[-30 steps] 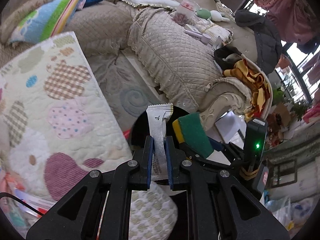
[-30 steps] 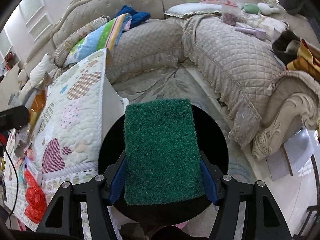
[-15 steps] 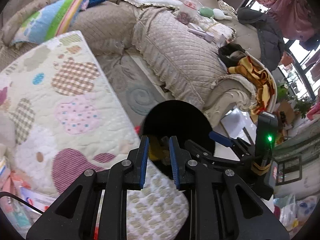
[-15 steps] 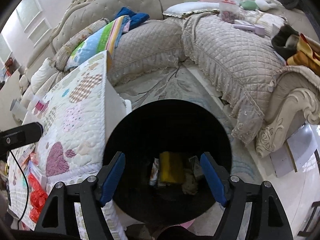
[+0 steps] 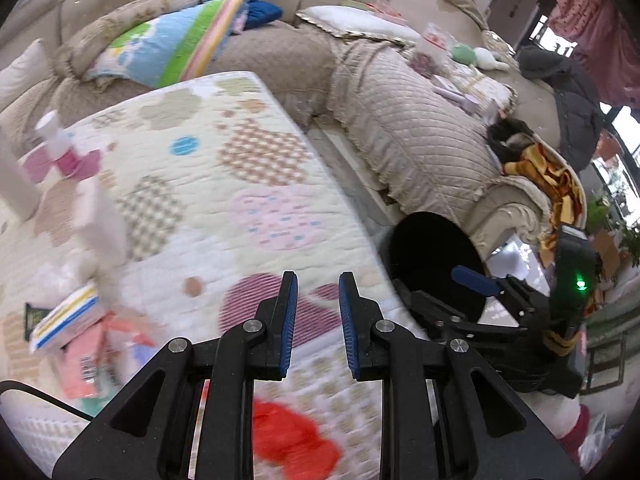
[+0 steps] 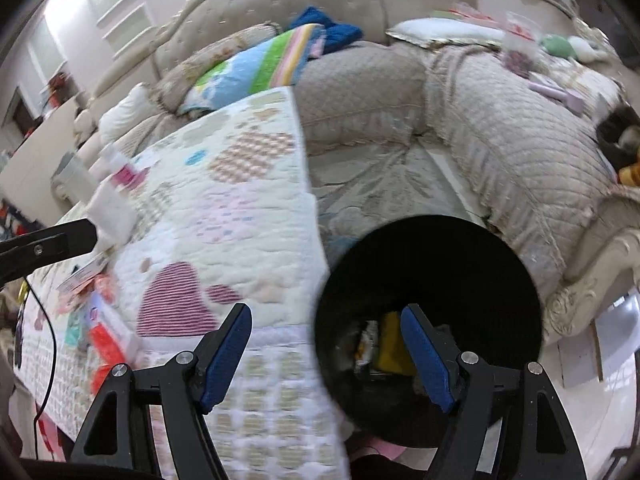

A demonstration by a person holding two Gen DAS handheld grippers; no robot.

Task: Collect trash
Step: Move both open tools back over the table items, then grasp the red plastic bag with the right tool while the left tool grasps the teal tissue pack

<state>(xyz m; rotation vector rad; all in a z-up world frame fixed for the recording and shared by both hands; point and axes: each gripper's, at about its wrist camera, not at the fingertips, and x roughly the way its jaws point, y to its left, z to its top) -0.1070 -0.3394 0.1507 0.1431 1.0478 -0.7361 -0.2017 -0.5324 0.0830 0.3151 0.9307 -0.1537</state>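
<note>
Both grippers are empty. Seen from the left wrist, the left gripper (image 5: 316,300) stands with its jaws a narrow gap apart, nothing between the blue pads, over the patchwork quilt (image 5: 240,208) that covers the table. At its nine o'clock lies a loose heap of packets and wrappers (image 5: 76,332), blurred, and at its six o'clock a red plastic bag (image 5: 292,436). At its three o'clock stands the black trash bin (image 5: 432,256), just beside the quilt's edge, with the right gripper (image 5: 476,280) at its rim. Seen from the right wrist, the right gripper (image 6: 326,328) has its jaws set wide, straddling the quilt's edge and the bin's rim (image 6: 520,264). Inside the bin, at the gripper's four o'clock, lie a yellow sponge (image 6: 394,344) and some crumpled wrappers (image 6: 366,344). Beyond, at twelve o'clock, runs a beige quilted sofa (image 6: 500,132).
</note>
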